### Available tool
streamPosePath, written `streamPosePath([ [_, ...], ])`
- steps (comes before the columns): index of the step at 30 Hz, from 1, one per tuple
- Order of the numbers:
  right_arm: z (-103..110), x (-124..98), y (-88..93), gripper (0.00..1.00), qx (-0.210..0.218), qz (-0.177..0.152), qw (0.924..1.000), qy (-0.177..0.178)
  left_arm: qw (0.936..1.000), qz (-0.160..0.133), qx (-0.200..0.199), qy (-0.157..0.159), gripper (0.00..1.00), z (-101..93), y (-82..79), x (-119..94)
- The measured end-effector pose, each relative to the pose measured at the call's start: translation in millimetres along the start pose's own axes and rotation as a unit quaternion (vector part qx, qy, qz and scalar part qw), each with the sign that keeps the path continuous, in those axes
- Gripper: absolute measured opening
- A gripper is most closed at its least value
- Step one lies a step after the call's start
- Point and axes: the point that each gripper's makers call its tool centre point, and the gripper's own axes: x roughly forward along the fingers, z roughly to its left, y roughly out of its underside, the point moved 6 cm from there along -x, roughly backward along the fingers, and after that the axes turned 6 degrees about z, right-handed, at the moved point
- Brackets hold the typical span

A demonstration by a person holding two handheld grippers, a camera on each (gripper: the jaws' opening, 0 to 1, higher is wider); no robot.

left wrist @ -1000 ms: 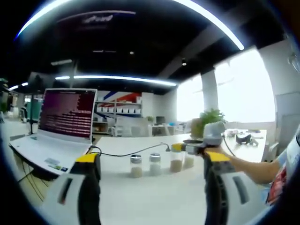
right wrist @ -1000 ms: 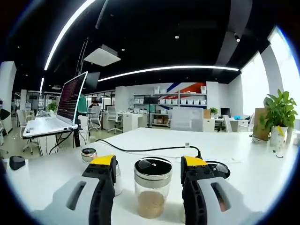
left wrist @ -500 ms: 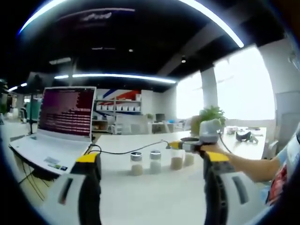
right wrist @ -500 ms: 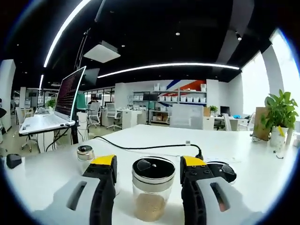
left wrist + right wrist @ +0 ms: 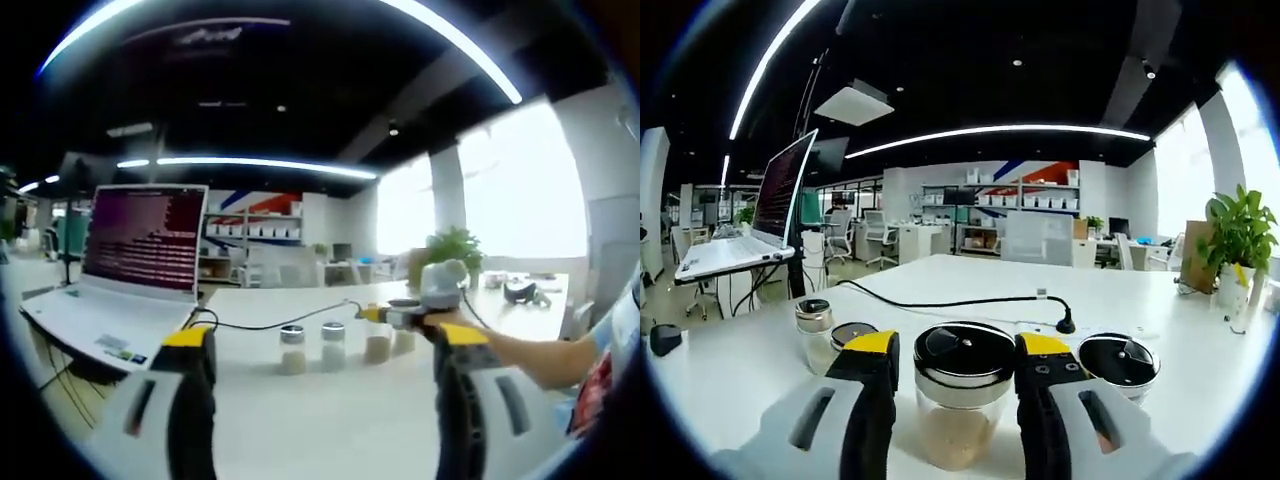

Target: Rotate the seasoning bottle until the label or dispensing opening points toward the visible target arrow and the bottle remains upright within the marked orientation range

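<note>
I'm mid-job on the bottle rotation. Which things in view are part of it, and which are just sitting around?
Part of the job:
- seasoning bottle between the right tongs, jaws close on each side; contact unclear
- left tongs, open, holding nothing

Lying about:
- three other jars
- laptop
- black cable
- potted plant

No target arrow visible.

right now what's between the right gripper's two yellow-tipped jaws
In the right gripper view, the right gripper has a clear glass seasoning bottle with a black and chrome lid between its jaws, standing upright.
</note>
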Motion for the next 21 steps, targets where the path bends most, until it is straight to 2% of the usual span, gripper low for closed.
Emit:
streamPosePath([
  [10,-3.8,1.4,0.4,0.39,0.008,-0.008,0.9999,-0.003,1.0,0.002,-0.007,0.0,0.96,3.2,1.6,1.2],
  [17,-2.1,3.2,-0.5,0.39,0.009,-0.001,1.0,0.002,0.9999,-0.001,-0.01,0.002,0.95,5.1,1.2,0.6],
  [21,0.5,6.3,0.0,0.39,0.008,-0.012,0.9999,-0.002,0.9999,0.002,-0.013,0.001,0.95,6.8,2.4,0.9],
])
